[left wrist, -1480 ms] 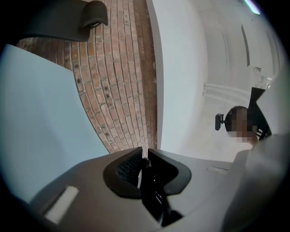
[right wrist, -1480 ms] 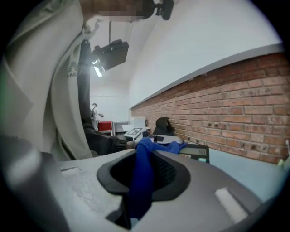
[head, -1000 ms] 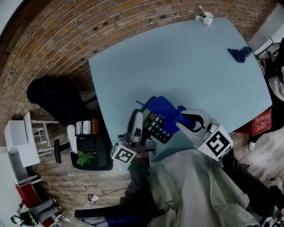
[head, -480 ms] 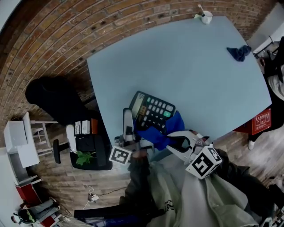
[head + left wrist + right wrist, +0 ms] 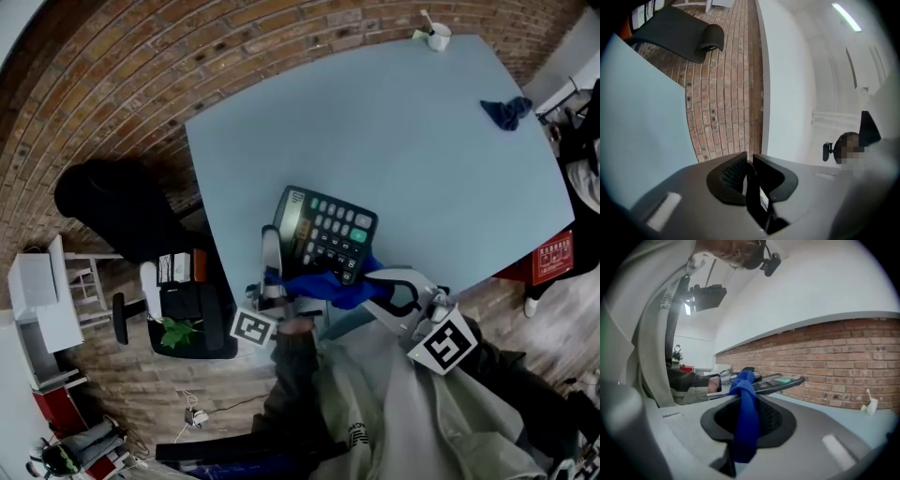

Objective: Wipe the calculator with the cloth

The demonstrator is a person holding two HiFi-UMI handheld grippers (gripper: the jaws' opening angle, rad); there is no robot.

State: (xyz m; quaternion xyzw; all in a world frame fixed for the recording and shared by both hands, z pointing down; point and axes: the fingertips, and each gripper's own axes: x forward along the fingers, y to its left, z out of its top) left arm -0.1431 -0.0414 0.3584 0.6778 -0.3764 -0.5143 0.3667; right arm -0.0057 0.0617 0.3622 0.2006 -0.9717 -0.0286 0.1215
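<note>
Over the near left corner of the table (image 5: 394, 131), as the head view showed it, I held the calculator (image 5: 323, 230) lifted clear of the surface, keys and display facing up. My left hand-held gripper (image 5: 273, 246) was clamped on its left edge. My right hand-held gripper (image 5: 380, 284) was clenched on the blue cloth (image 5: 328, 286), which ran along the calculator's near edge and tucked just beneath it. A second before, that cloth had been draped over the key face and hid a good part of it; by now it had slid off toward me and the whole face stood uncovered. I judged the pass over the keys to be done, with the near edge and the underside now getting the cloth.

Looking along my left hand-held gripper (image 5: 747, 164), I saw the jaws nearly together, with a thin dark slab pinched between the pads. I took it for the calculator's edge (image 5: 753, 192). Beyond lay pale table (image 5: 642, 122) and brick floor.

Looking along my right hand-held gripper (image 5: 749, 399), I saw the cloth (image 5: 746, 418) squeezed between the pads and hanging in a blue rope, its far end bunched against the calculator (image 5: 776, 382), which sat roughly level in the air before a brick wall.
</note>
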